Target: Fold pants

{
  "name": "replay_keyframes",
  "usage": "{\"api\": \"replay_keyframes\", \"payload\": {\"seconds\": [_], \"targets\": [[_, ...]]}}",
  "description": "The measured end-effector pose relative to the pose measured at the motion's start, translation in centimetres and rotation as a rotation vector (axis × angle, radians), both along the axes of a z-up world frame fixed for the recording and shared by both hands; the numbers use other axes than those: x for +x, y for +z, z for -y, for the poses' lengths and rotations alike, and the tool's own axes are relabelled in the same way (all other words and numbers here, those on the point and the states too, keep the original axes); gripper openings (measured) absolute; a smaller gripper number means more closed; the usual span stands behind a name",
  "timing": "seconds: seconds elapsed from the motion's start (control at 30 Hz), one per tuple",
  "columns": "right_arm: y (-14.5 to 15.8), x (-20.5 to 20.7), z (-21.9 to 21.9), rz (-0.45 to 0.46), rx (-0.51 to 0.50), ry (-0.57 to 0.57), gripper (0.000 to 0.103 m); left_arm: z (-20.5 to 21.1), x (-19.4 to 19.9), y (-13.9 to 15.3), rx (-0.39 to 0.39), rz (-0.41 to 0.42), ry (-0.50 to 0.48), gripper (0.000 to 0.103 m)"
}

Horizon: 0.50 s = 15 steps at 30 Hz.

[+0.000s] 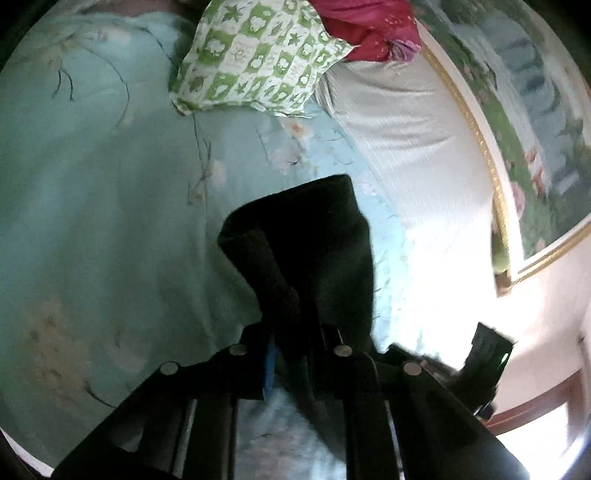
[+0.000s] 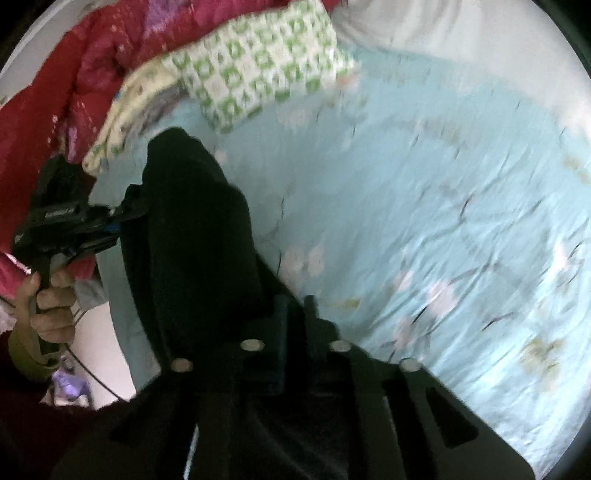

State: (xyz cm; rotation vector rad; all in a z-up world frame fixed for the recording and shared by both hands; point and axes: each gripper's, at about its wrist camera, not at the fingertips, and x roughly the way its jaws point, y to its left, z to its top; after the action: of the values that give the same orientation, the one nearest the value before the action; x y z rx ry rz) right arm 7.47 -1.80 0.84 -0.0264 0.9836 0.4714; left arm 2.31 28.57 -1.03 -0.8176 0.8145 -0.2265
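The black pants [image 1: 310, 251] hang lifted above a pale blue floral bed sheet [image 1: 110, 206]. My left gripper [image 1: 295, 332] is shut on the pants' edge, with the dark cloth rising ahead of its fingers. In the right wrist view my right gripper [image 2: 295, 310] is shut on another part of the same pants [image 2: 195, 236]. The left gripper [image 2: 114, 225] shows there at the left, held by a hand, pinching the pants' left edge. The right gripper's body [image 1: 484, 354] shows at the lower right of the left wrist view. The two grippers are close together.
A green-and-white patterned pillow [image 1: 255, 59] and a red quilt [image 1: 365, 33] lie at the head of the bed. A white bedhead panel [image 1: 417, 140] and a gold-framed picture [image 1: 535, 129] stand to the right. The sheet [image 2: 443, 206] spreads wide to the right.
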Motion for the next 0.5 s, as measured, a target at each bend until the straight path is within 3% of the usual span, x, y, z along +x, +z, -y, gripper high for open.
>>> {"api": "replay_keyframes", "payload": {"seconds": [0.13, 0.2, 0.33, 0.37, 0.4, 0.43, 0.47, 0.5], "targets": [[-3.2, 1.6, 0.1, -0.055, -0.018, -0.074, 0.005, -0.7, 0.3, -4.9, 0.071, -0.121, -0.002, 0.009], [-4.5, 2.0, -0.1, -0.058, -0.050, -0.105, 0.006, -1.2, -0.5, -5.8, 0.074, -0.147, 0.002, 0.012], [-2.8, 1.0, 0.2, -0.034, -0.004, -0.154, 0.013, -2.3, -2.8, -3.1, 0.128, -0.120, 0.008, 0.032], [-2.0, 0.4, 0.3, -0.023, 0.007, -0.166, 0.023, -2.6, -3.2, -1.9, 0.114, -0.087, 0.006, 0.039], [-1.2, -0.2, 0.4, -0.003, 0.016, -0.176, 0.031, -2.9, -3.4, -0.8, 0.107, -0.058, 0.007, 0.055], [-0.4, -0.8, 0.3, 0.022, 0.024, -0.179, 0.052, -3.2, -3.3, 0.1, 0.115, -0.042, 0.014, 0.072], [0.4, -1.7, 0.2, 0.055, 0.047, -0.173, 0.069, -3.3, -2.9, 0.8, 0.119, -0.030, 0.019, 0.077], [0.9, -2.4, 0.0, 0.076, 0.075, -0.159, 0.072, -3.3, -2.7, 1.2, 0.123, -0.018, 0.022, 0.080]]}}
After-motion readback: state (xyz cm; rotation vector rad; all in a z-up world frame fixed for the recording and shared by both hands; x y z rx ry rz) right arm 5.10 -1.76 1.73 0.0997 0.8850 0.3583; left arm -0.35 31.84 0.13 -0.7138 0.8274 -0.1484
